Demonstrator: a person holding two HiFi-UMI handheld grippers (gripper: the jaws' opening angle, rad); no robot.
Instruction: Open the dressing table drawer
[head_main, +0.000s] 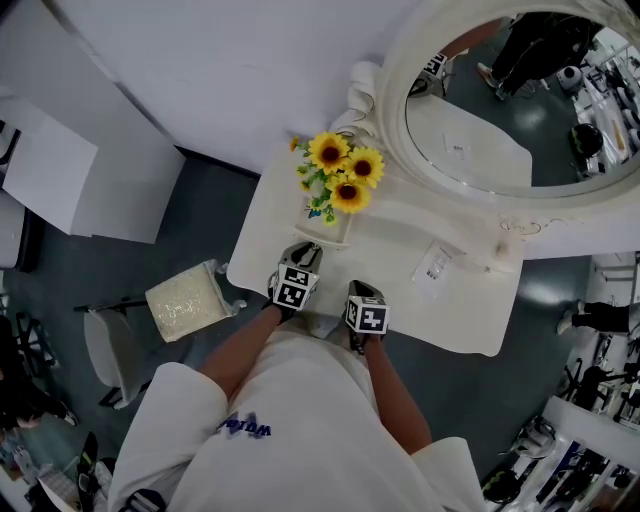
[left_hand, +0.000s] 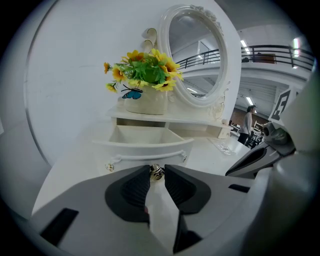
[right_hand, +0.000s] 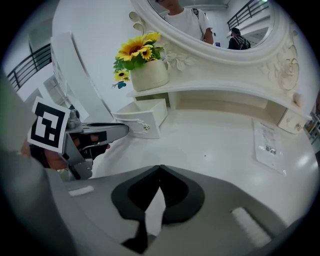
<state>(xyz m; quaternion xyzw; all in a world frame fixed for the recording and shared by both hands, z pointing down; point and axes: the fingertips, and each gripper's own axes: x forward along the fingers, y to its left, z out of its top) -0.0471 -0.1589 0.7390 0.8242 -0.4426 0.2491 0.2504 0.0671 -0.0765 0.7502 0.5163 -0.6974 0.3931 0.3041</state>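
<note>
Evidently the pulling step is in hand and looks nearly done: the drawer (left_hand: 142, 136), housed under the shelf (left_hand: 165, 120) that carries the sunflowers (left_hand: 145, 70), is seen drawn out over the tabletop (right_hand: 215, 145) with its bare inside exposed. The left tool (head_main: 306, 252) is clenched on the small metal knob (left_hand: 156, 171) at the middle of the drawer front, and the knob is pinched between the jaw tips. The right tool (right_hand: 159, 168) is closed on nothing and is held over the tabletop, beside the left one and apart from the drawer. Whether the drawer is at the end of its travel cannot be told. What is called for next is judged to be either a short further pull straight toward the person or, if the opening is taken as enough, a release of the knob without the drawer being nudged back.
</note>
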